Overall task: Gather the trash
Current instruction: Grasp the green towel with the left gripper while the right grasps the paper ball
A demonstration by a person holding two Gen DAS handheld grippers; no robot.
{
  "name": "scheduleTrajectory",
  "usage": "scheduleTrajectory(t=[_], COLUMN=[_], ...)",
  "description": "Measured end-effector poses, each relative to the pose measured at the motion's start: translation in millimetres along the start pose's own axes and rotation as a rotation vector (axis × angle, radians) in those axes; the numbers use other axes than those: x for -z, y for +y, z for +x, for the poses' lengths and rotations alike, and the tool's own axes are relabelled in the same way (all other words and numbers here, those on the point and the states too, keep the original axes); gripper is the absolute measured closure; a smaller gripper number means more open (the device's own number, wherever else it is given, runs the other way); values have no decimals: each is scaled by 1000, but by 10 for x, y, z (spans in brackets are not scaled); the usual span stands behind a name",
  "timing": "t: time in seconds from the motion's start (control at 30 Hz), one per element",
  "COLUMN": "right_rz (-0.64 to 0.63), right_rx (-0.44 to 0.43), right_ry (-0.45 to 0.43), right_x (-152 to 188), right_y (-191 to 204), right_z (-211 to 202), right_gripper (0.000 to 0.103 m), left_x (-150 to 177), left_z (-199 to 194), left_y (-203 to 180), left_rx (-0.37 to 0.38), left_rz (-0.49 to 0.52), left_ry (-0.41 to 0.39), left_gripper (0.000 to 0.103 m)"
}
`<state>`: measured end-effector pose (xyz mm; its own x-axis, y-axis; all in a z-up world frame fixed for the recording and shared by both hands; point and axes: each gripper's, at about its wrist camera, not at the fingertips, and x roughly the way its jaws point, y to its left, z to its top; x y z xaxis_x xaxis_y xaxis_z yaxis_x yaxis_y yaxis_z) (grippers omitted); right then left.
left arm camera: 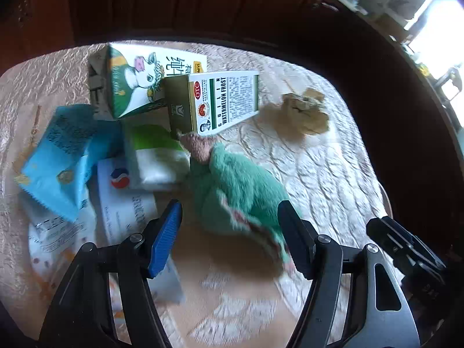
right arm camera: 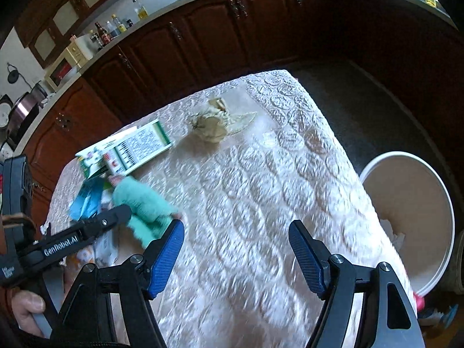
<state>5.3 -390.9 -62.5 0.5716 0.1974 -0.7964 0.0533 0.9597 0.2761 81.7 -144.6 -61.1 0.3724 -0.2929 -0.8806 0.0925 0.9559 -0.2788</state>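
**Both claws open, poised over the litter**

The left gripper hangs with its jaws spread and nothing pressed between them; a green plush toy lies on the cloth in the gap beneath, blurred. Just past it sits the heap of rubbish: a medicine box, a milk carton, a blue wrapper and white packets overlapping one another. Off to the side, apart from the heap, lies a crumpled brown paper.

The right gripper is likewise agape and empty, over bare tablecloth. Beyond the table edge on its far side stands a white bin, with what looks like a scrap of white already inside.

I'd say this is the reach-in stage, with most of the trash still on the table. The toy hardly looks like rubbish, so the left claw probably wants to shift on to a wrapper or box, close on it, then carry it to the bin.
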Motion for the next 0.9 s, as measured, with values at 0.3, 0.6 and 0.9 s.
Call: scheduleTrajectory(t=[0.3,0.6,0.9], right_rz=[3,11,-30], right_rx=[8,-45,-76], right_ry=[46,32,35], right_x=[-326,-650,-1041], right_y=[-119,-123,172], right_z=[413,595,1058], right_gripper=[31,31,32], left_x=[-174,-156,-105], left_z=[351,238,40], left_y=[-45,-44,1], left_rx=[6,73,62], left_rz=[-91,-41,24], left_ry=[38,9,6], left_gripper=[36,58,58])
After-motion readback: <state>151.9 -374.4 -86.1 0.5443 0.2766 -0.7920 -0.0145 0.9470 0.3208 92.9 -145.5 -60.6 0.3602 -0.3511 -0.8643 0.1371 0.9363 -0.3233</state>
